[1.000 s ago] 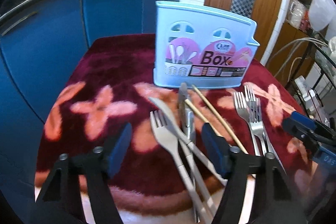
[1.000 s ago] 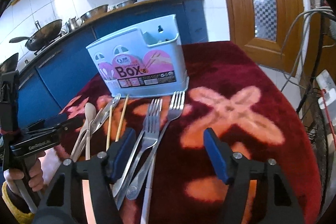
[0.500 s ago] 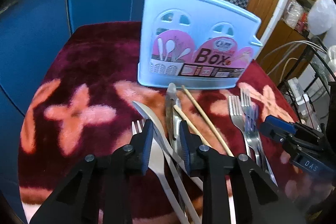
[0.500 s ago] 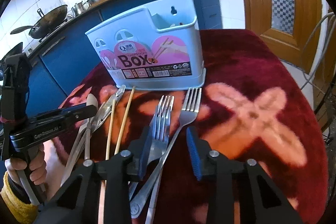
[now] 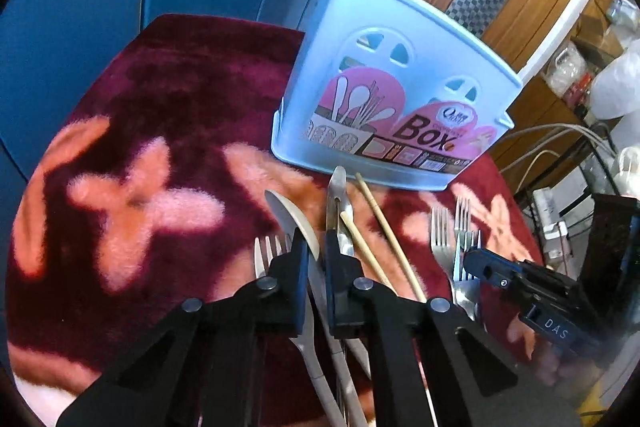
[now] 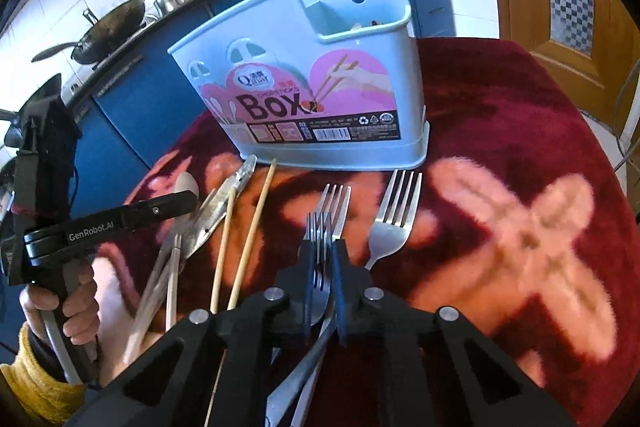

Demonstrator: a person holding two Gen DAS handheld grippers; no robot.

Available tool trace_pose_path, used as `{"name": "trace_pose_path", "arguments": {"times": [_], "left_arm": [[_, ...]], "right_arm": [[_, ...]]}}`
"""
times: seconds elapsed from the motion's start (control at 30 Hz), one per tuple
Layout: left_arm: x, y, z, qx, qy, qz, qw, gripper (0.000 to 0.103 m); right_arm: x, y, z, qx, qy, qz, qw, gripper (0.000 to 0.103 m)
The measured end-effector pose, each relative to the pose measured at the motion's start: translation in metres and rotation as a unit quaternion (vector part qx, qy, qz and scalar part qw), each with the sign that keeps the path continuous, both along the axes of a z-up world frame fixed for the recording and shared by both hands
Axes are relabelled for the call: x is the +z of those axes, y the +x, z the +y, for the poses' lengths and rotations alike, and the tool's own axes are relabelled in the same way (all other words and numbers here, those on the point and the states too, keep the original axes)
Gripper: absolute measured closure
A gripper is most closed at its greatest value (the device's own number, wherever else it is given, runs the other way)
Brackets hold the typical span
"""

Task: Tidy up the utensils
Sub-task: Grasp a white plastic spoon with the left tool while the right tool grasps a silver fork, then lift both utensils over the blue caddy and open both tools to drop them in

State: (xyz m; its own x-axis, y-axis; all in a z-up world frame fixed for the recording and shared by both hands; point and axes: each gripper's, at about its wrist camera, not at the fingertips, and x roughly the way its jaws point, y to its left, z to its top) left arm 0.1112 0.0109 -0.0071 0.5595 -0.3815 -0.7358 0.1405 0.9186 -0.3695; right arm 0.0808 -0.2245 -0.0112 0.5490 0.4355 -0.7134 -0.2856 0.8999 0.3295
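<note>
Left wrist view: the left gripper (image 5: pixel 316 269), its jaws just closed, pinches a steel table knife (image 5: pixel 288 215) lying mid-cloth on the maroon flowered tablecloth (image 5: pixel 132 115); bare cloth lies toward the left edge.

Right wrist view: the right gripper (image 6: pixel 323 277), likewise just closed, clamps stacked steel forks (image 6: pixel 326 211) before the pale-blue plastic utensil box (image 6: pixel 304 87), now nearer.

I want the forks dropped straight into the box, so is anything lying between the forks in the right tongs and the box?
Nothing visible does. The right tongs are shut on the stacked forks, and only bare cloth lies between them and the box. The single fork and the chopsticks lie off to the sides.
</note>
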Motion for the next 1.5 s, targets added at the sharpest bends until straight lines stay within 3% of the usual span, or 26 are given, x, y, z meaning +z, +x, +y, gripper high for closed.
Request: {"name": "trace_pose_path", "arguments": {"times": [0.3,0.67,1.03,1.27,1.5], "left_arm": [[0.014,-0.005,0.007,-0.038,-0.023,-0.030,0.9986,0.099],[0.054,-0.035,0.007,-0.080,-0.028,-0.120,0.9892,0.101],[0.095,-0.054,0.013,-0.054,-0.033,-0.185,0.9807,0.101],[0.132,-0.048,0.018,-0.026,-0.032,-0.225,0.9734,0.101],[0.166,-0.017,0.014,0.001,-0.012,-0.263,0.9647,0.101]], "right_arm": [[0.017,-0.018,-0.003,-0.041,0.010,-0.040,0.998,0.096],[0.065,-0.066,-0.001,-0.124,-0.016,-0.143,0.982,0.097],[0.118,-0.092,0.011,-0.138,-0.060,-0.251,0.956,0.098],[0.153,-0.080,0.011,-0.134,-0.082,-0.299,0.941,0.099],[0.184,-0.056,0.005,-0.152,-0.112,-0.338,0.922,0.099]]}}
